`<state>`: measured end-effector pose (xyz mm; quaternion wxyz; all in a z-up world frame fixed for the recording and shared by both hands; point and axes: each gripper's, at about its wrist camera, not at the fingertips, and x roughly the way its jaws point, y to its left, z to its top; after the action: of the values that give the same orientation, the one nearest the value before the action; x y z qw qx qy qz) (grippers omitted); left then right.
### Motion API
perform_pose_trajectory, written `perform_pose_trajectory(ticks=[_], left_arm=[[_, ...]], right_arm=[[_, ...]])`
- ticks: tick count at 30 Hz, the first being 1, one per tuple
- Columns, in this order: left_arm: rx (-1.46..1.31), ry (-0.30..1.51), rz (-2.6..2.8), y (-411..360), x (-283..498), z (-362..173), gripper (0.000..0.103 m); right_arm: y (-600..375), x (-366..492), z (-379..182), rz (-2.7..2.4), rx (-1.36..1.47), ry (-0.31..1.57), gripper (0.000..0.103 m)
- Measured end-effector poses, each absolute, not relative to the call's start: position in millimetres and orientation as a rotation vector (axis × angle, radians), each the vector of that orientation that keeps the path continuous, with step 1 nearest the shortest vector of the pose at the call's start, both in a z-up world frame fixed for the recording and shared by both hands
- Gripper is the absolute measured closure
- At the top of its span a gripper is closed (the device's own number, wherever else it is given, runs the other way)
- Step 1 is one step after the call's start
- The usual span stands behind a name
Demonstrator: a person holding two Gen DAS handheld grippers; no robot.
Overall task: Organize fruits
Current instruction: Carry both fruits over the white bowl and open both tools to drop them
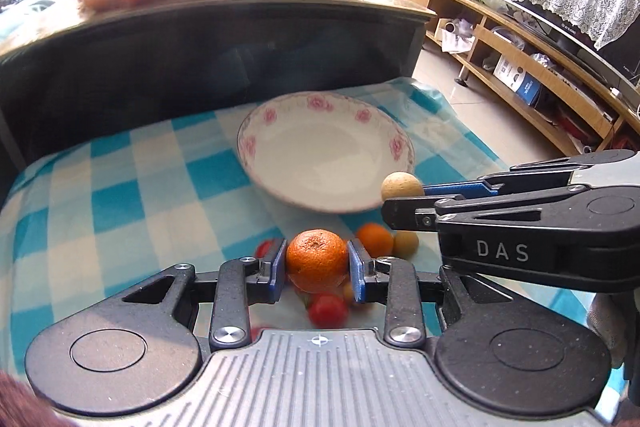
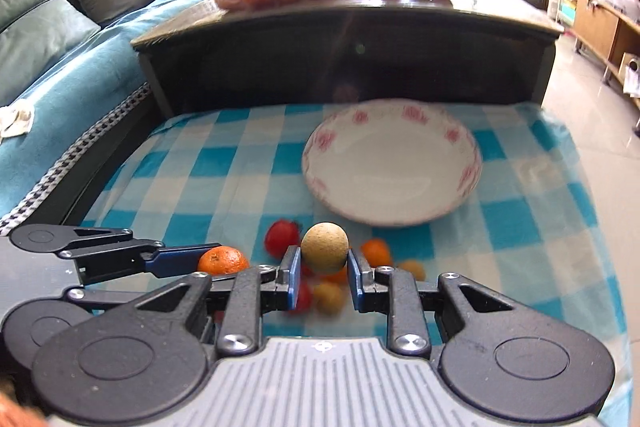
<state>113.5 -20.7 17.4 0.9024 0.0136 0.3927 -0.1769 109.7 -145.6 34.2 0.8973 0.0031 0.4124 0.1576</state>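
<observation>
Both grippers are carrying fruit toward the dish, so the step in hand looks like the transfer from the pile to the plate.

The left gripper has its fingers closed on an orange, held clear of the checked cloth above the loose pile of small fruit. The right gripper has its fingers clamped on a small tan round fruit, also lifted off the cloth. In the left wrist view that tan fruit sits just beside the near rim of the white plate with the pink flower border; the plate holds nothing yet.

Both grippers point forward and steeply down at the cloth, side by side, the right one a little ahead and nearer the plate.

The next move likely calls for carrying each fruit over the rim and lowering it before letting go, since round fruit may roll on the smooth, shallow dish. The two grippers are close together, so they need room to avoid knocking each other over the plate.

On the dark desk behind, a bag and more fruit wait.
</observation>
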Motion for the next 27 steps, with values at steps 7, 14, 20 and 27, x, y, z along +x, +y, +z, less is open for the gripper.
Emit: perform_pose_trajectory(ticks=[7,14,20,27], left_arm=[[0.047,0.817,-0.366,-37,154,10,0.063],[0.074,0.832,-0.37,-49,177,-2,0.063],[0.074,0.848,-0.367,-48,185,-12,0.063],[0.094,0.847,-0.36,-54,190,-17,0.063]], right_arm=[[-167,155,29,0.288,0.034,0.853,0.074],[-177,189,18,0.258,0.049,0.867,0.074],[-179,203,7,0.254,0.047,0.892,0.074],[-178,215,-4,0.252,0.053,0.918,0.074]])
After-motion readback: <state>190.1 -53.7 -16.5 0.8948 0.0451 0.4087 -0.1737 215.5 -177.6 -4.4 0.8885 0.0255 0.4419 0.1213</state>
